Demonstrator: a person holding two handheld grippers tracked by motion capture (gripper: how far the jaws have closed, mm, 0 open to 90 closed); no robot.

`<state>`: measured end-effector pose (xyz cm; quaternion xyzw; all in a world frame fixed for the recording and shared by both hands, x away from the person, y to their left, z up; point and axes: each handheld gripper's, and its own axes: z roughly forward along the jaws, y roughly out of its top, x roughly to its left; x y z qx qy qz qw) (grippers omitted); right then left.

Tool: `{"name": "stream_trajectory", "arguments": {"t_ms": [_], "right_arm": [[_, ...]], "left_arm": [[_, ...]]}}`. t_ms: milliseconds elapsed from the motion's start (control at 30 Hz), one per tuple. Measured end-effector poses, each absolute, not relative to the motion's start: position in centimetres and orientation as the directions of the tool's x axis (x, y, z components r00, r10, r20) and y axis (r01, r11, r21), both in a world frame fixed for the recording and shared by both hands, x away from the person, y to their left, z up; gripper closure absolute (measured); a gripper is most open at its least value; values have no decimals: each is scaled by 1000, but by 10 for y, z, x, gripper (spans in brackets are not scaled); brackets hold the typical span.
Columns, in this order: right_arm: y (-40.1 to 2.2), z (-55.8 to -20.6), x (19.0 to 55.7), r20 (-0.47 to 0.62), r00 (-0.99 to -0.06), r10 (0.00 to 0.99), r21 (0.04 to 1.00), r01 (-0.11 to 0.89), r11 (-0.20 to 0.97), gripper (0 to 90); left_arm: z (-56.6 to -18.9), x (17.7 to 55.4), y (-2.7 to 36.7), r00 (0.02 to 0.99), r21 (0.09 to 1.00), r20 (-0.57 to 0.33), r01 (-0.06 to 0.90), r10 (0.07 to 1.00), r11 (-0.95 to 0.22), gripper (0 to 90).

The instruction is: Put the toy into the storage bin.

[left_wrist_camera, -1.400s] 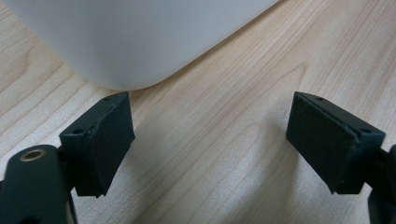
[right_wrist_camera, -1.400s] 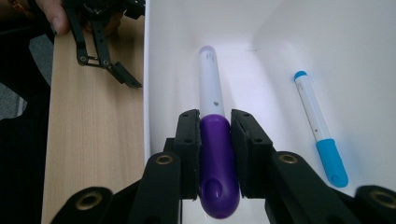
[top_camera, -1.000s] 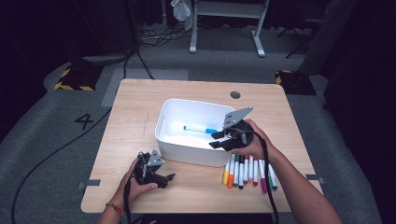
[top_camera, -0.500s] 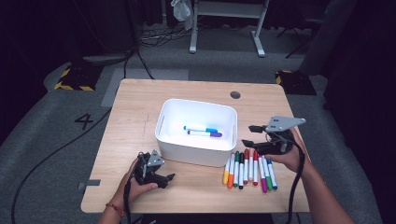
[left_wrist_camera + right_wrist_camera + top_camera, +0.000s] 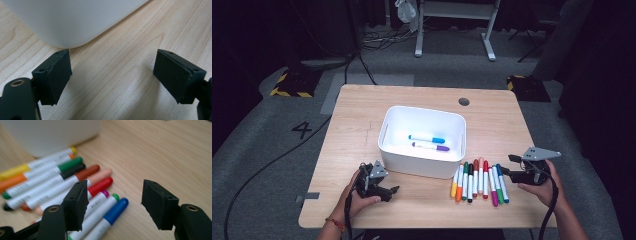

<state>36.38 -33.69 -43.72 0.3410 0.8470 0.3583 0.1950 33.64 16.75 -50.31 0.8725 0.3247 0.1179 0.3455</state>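
While the left gripper (image 5: 393,190) rests low at the lower left of the high view, just in front of the white bin (image 5: 386,137), the right gripper (image 5: 507,171) sits at the lower right, beside the row of markers (image 5: 479,180) on the wooden table (image 5: 357,115). In the left gripper view the two black jaws stand wide apart with bare wood between them and nothing held; the bin's rounded corner (image 5: 75,22) fills the upper part of that frame, just beyond the jaws. In the right gripper view the jaws have just been opening and now stand apart with nothing clamped; only table grain lies in the gap. The left jaw of that view hangs over the near ends of the markers, where the blue-capped marker (image 5: 115,211) lies lowest, with a green-capped marker (image 5: 113,198) and a red-capped marker (image 5: 100,186) above it toward the upper left. Whether the jaw touches any of them cannot be told. The markers lie side by side, touching, in the lower middle of the high view, just right of the bin's front corner. Inside the bin, near the centre of the high view, lie a blue marker (image 5: 427,138) and a purple marker (image 5: 431,146), close together and nearly parallel.
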Motion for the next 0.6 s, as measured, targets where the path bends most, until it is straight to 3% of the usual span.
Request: {"name": "stream_trajectory", "arguments": {"t_ms": [433, 600], "right_arm": [[-347, -479, 379, 0, -653, 757, 684, 552, 476, 438], [-352, -485, 384, 17, -634, 773, 673, 579, 460, 507]], "left_arm": [[-503, 336, 167, 761, 680, -17, 484, 649, -550, 151], [-503, 336, 167, 762, 680, -16, 482, 647, -552, 151]]}}
